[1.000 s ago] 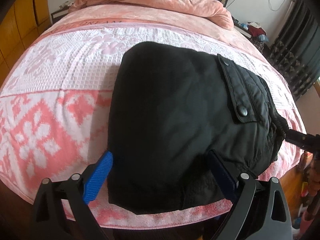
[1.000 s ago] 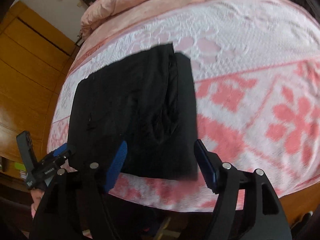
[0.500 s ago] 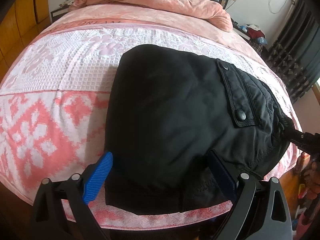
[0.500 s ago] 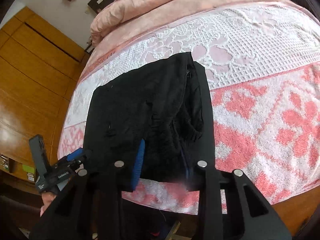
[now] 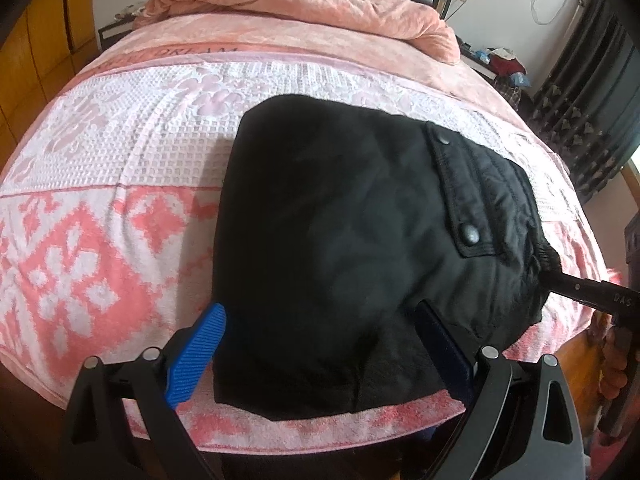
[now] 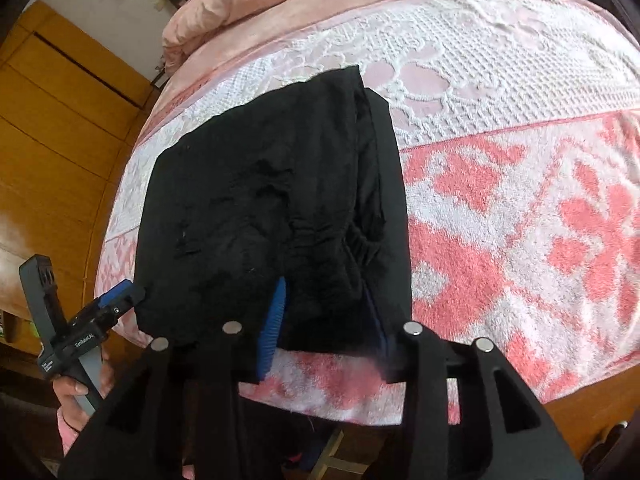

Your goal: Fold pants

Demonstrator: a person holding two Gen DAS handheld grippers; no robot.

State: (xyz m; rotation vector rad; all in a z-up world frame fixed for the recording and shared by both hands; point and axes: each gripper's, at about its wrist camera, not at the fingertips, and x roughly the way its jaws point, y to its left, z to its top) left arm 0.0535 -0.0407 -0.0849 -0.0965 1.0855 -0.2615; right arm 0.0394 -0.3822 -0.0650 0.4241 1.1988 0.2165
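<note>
Black pants (image 5: 352, 240) lie folded in a thick stack on the pink and white bedspread (image 5: 100, 208), near the bed's front edge; a snap pocket flap (image 5: 456, 192) faces up. My left gripper (image 5: 320, 344) is open, its blue pads astride the stack's near corner. My right gripper (image 6: 326, 312) is shut on the pants (image 6: 272, 200) at the gathered waistband. It shows at the right edge of the left wrist view (image 5: 580, 292). The left gripper shows at the lower left of the right wrist view (image 6: 116, 300).
A crumpled pink quilt (image 5: 304, 4) lies at the head of the bed. Wooden wardrobe doors (image 6: 52, 120) stand to the left. A nightstand with clutter (image 5: 500, 64) and dark curtains (image 5: 580, 120) are to the right. The bed's front edge drops off just under both grippers.
My right gripper closed from wide open onto the waistband end of the pants, bunching the cloth. My left gripper stayed open and drew back slightly.
</note>
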